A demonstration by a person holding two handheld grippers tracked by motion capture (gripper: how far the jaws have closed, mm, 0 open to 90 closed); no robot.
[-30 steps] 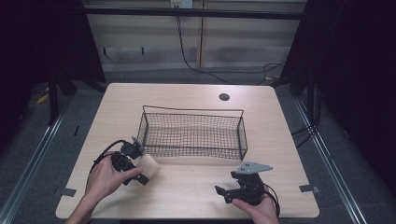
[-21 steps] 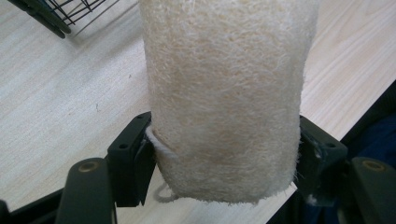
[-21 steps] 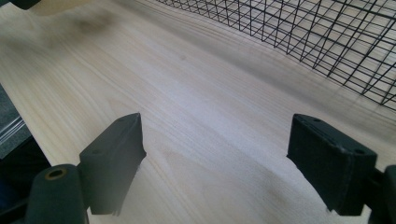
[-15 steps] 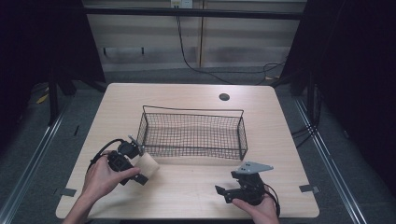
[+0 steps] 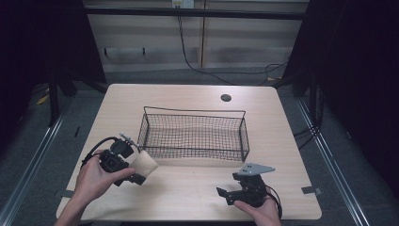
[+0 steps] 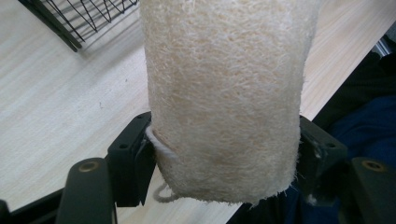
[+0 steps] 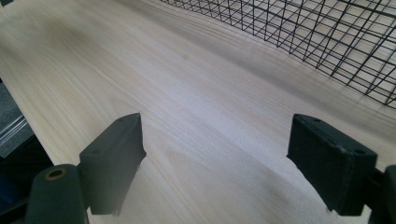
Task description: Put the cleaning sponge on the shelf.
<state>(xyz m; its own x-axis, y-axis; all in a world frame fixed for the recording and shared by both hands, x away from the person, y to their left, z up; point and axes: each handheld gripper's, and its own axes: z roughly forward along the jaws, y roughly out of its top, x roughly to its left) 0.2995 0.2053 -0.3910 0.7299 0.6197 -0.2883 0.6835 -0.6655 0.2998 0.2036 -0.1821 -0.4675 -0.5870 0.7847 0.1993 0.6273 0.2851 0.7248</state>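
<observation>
Left tongs (image 5: 137, 170): closed on a pale beige, coarse-fibred loofah sponge pad (image 5: 144, 165), near left of the scene. In the left gripper view both black jaws press the pad's flanks; the loofah pad (image 6: 224, 93) rises between them and runs out of the top of that view. A thin white cord loop (image 6: 161, 149) hangs at its lower end beside one jaw. In the high view the pad is held at the near left corner of the basket, just outside the wire, and looks clear of the surface; the contact underneath cannot be made out. A person's left hand (image 5: 96, 176) wraps the gripper body, and a black cable arcs off its far side.

Right tongs (image 5: 225, 194): open, nothing between the jaws. In the right gripper view the two black jaws stand wide apart over bare wood grain. In the high view the gripper sits low at the near right, its jaws pointing left, with a grey three-cornered plate (image 5: 256, 168) on top and the person's right hand (image 5: 261, 211) behind it at the near edge.

Black wire-mesh rectangular basket (image 5: 194, 136): middle of the light wooden surface (image 5: 188, 99), long side left to right. Its mesh wall (image 7: 327, 32) crosses the far right of the right gripper view, well apart from the right tongs.

Small dark round grommet hole (image 5: 226, 98): far right of the surface, beyond the basket.

Surroundings: grey floor, dark curtains on both sides.
</observation>
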